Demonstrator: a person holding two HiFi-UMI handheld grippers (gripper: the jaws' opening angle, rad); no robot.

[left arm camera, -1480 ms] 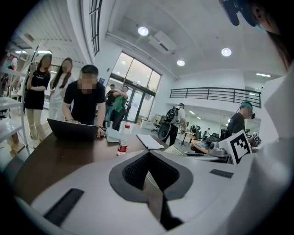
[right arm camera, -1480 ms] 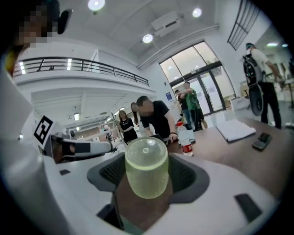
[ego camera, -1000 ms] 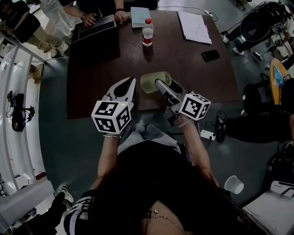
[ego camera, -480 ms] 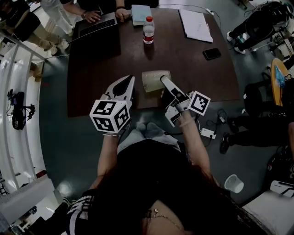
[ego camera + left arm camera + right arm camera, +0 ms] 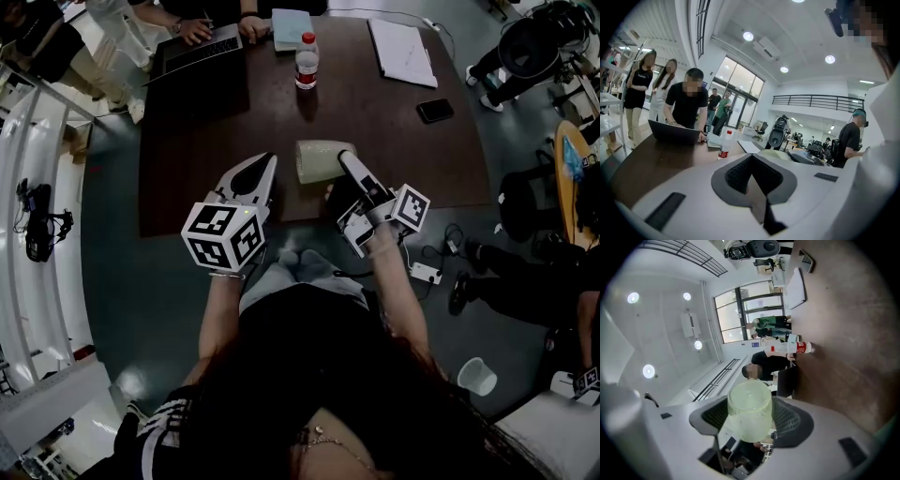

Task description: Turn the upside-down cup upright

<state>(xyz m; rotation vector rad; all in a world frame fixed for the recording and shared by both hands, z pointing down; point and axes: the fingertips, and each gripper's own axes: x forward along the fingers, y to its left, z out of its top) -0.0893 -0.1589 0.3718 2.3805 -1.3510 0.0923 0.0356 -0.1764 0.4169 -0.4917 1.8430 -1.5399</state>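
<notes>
Cup: the see-through pale green plastic cup is at 12 o'clock from the person, by the near edge of the dark brown wooden table. It lies tipped on its side.
Right gripper: the right gripper pinches the cup by its sides between both jaws. I think it holds it that way so the cup turns when the wrist rolls.
Left gripper: the left gripper is at 9 o'clock of the cup. Its jaws are pressed together on nothing. It looks parked to leave room.
How far: about half way, I think; the cup is not yet upright.
Far things: the clear plastic bottle with a red cap at 12 o'clock, the dark open laptop at 11 o'clock, and the black flat phone at 2 o'clock all sit well apart from the cup.
Count: one green cup, two grippers, one bottle, one laptop, one phone.
</notes>
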